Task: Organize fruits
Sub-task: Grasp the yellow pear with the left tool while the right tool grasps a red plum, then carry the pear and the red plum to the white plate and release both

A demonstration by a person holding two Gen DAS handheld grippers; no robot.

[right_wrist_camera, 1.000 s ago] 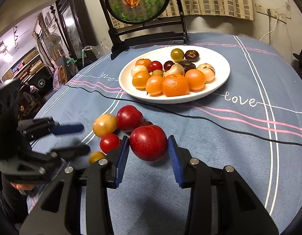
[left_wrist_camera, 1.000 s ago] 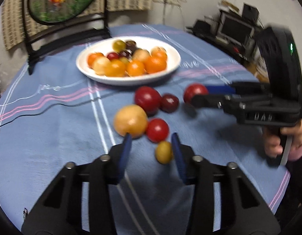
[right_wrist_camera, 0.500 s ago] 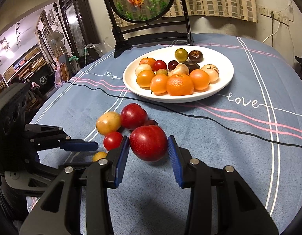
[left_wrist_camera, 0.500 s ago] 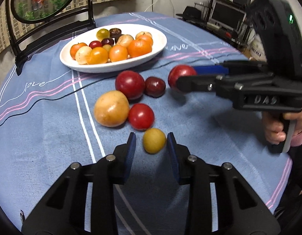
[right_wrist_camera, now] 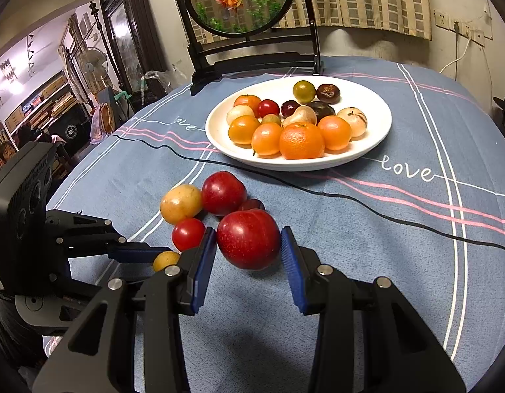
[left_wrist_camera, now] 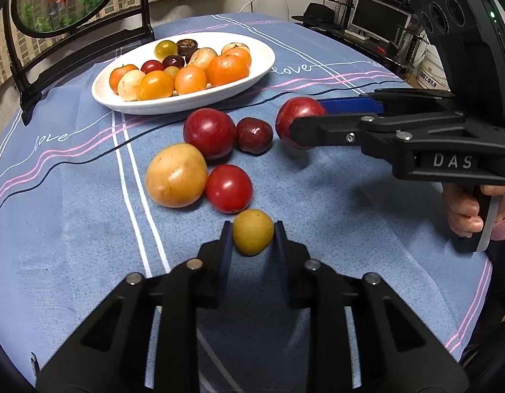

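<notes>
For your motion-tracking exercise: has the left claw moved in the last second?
Yes. The left claw has advanced to the small yellow fruit lying on the tablecloth, its fingers closing in around it.

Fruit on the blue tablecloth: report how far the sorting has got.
Done: the white oval plate already holds many small fruits. In hand: the left hand-held gripper is closed on the small yellow round fruit; the right hand-held gripper brackets the large red plum, pads close but contact unclear. Left: the yellow-orange round fruit, red tomato, second red plum and dark red fruit lie on the cloth.
</notes>
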